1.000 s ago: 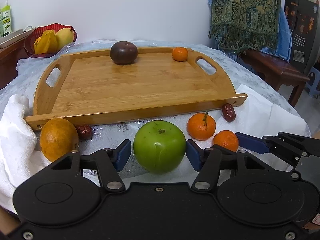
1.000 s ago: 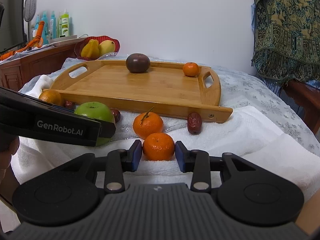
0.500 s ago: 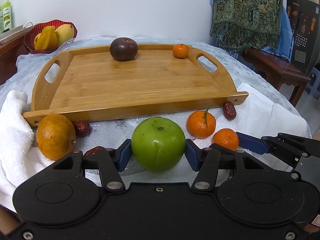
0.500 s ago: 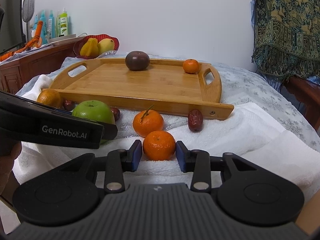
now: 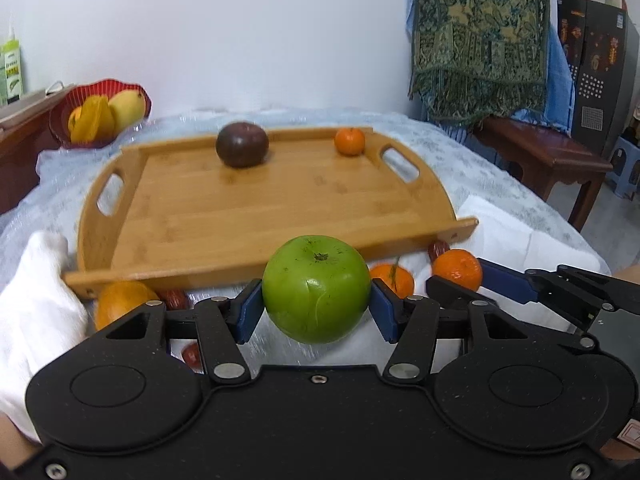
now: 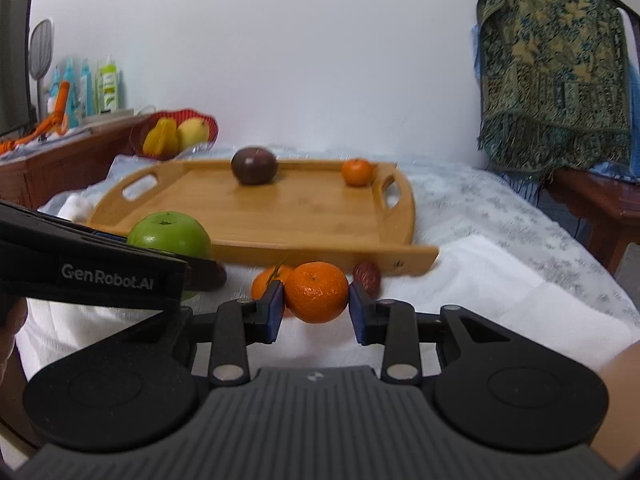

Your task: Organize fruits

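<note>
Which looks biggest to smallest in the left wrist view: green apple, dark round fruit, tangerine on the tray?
1. green apple, though nearness to the camera inflates it
2. dark round fruit
3. tangerine, beside it on the tray

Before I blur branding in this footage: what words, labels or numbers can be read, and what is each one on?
"GenRobot.AI": white lettering on the side of the left gripper, seen from the right wrist view.
Bottles on the sideboard: labels too blurred to read.
Green carton at the left edge: print too small to read.
Dark cabinet at the right: its markings are illegible.
</note>
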### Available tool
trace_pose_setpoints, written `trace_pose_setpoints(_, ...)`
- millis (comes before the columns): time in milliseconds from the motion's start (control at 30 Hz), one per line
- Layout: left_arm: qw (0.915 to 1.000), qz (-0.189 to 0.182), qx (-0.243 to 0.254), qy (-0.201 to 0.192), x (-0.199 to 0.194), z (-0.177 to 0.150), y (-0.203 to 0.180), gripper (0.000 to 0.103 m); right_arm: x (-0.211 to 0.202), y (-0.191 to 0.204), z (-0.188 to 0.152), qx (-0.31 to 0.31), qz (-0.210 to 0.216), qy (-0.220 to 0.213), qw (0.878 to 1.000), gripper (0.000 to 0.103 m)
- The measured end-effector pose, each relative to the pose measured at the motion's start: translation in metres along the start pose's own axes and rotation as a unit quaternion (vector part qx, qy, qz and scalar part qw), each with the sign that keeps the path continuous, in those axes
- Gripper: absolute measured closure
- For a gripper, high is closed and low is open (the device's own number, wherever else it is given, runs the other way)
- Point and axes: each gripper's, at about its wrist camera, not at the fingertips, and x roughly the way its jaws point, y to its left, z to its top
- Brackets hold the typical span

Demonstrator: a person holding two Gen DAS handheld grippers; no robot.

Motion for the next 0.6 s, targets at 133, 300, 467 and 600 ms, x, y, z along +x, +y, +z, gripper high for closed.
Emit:
trace_pose_setpoints(133,0.9999,0.007,-0.003,-0.015,0.0,0.014,0.007,0.049,0.002,-0.005,0.013,0.008,-0.004,-0.019,1.0,0.063)
trace_pose_setpoints(300,0.9995,0.01,-0.019,-0.022,0.007,0.032,0.022,0.049,0.011,-0.012,0.031,0.015,-0.002,-0.031,0.999,0.063)
trace_pose_setpoints(467,0.9993,0.014,-0.02,-0.027,0.02,0.051,0.034,0.049,0.024,-0.016,0.051,0.015,0.0,-0.041,0.999,0.063)
trace_pose_setpoints(600,0.9989,0.005,-0.044,-0.015,0.037,0.067,0.047,0.049,0.04,-0.02,0.071,0.013,0.005,-0.043,0.999,0.063)
